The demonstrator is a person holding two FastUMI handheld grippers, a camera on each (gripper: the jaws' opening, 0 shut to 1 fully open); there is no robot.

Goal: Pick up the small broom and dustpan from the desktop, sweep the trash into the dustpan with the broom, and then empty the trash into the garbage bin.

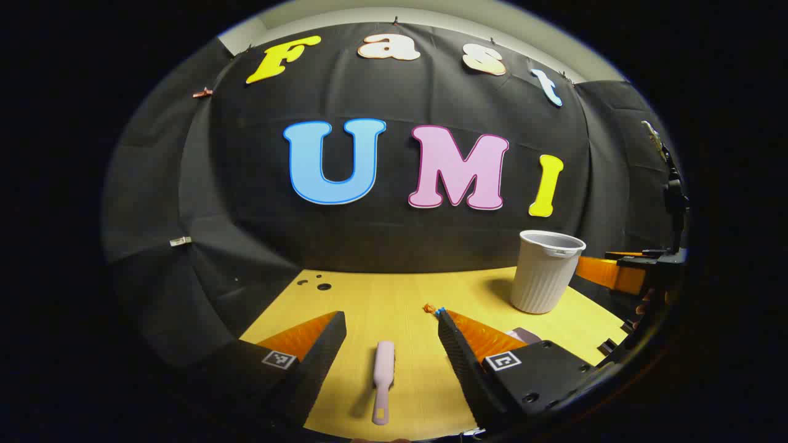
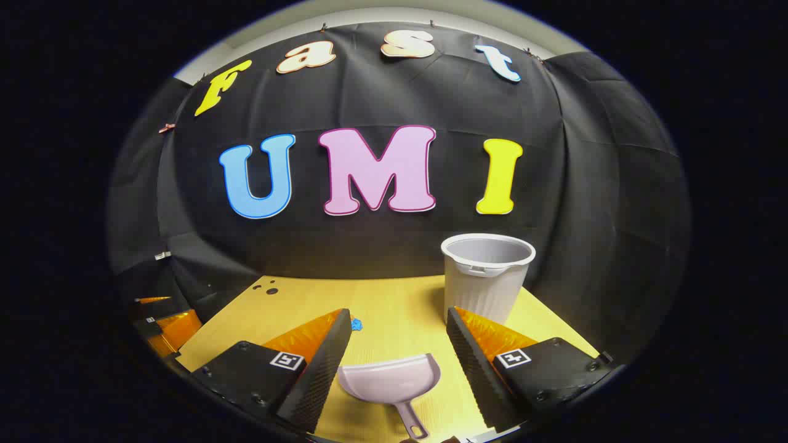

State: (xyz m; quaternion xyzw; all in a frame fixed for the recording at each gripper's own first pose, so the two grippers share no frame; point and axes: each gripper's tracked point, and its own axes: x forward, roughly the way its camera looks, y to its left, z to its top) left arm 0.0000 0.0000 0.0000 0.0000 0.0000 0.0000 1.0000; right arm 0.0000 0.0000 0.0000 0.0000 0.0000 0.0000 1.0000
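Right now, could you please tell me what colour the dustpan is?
The dustpan is pale lilac-pink, seen best in the right gripper view.

Desktop (image 2: 394, 301): broom (image 1: 383, 378), dustpan (image 2: 391, 381), bin (image 2: 486, 277).

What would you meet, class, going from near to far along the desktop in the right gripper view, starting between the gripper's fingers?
Dustpan lying between the open right gripper fingers, handle nearest → small blue scrap of trash by the left fingertip → white ribbed garbage bin standing upright → dark holes in the desktop near the far edge.

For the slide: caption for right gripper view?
Open right gripper poised over dustpan on desk, bin behind.
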